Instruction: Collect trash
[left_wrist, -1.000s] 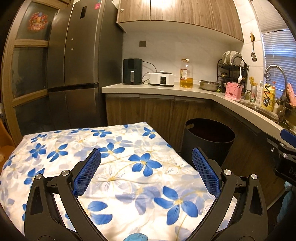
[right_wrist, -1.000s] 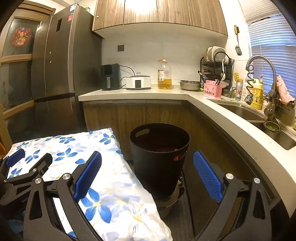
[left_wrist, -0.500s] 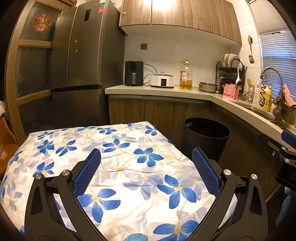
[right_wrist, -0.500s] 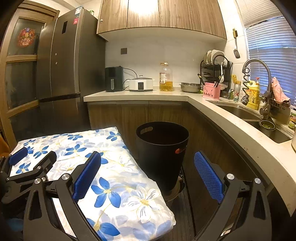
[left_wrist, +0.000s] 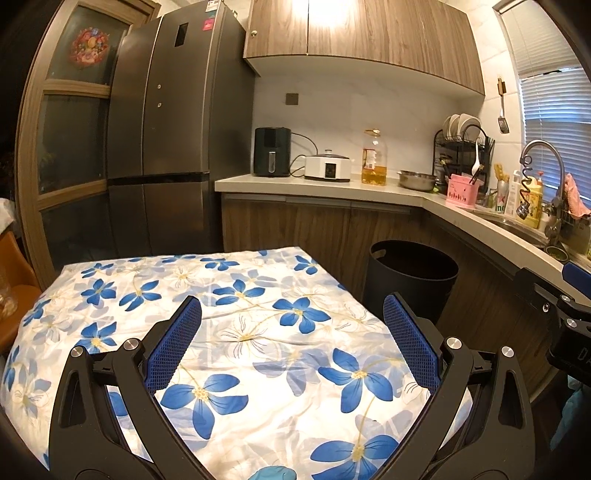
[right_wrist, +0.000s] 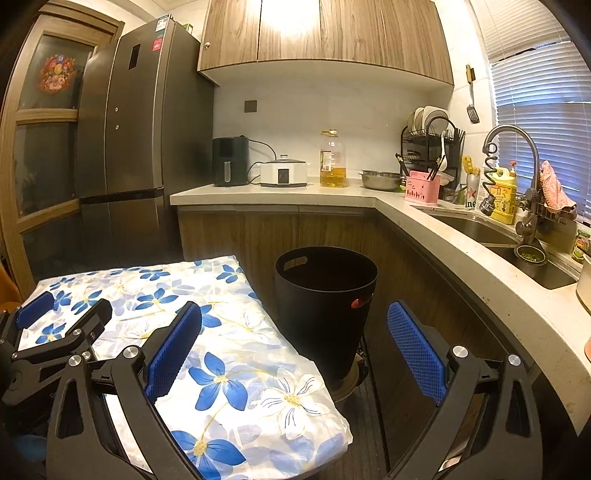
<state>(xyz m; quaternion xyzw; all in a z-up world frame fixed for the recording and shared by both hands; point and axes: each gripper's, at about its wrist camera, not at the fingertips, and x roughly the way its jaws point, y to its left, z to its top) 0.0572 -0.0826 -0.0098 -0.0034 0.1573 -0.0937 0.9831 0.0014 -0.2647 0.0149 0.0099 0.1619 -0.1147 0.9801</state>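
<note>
Left gripper (left_wrist: 291, 343) hung over flowered cloth (left_wrist: 236, 332), fingers wide apart, nothing held. Right gripper (right_wrist: 295, 347) likewise spread, empty, lower centre of frame. Black bin (right_wrist: 325, 295) stood mid-frame beside cloth edge, below counter (right_wrist: 461, 251).

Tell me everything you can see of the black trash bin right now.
The black trash bin is a round, matte, plastic-looking bucket, narrower toward the base, standing upright and open with no lid. A cut-out handle slot shows near the rim, and a small red spot marks its right side. It stands on the floor between the flowered tablecloth and the wooden cabinets. Its inside looks dark; contents cannot be told.
</note>
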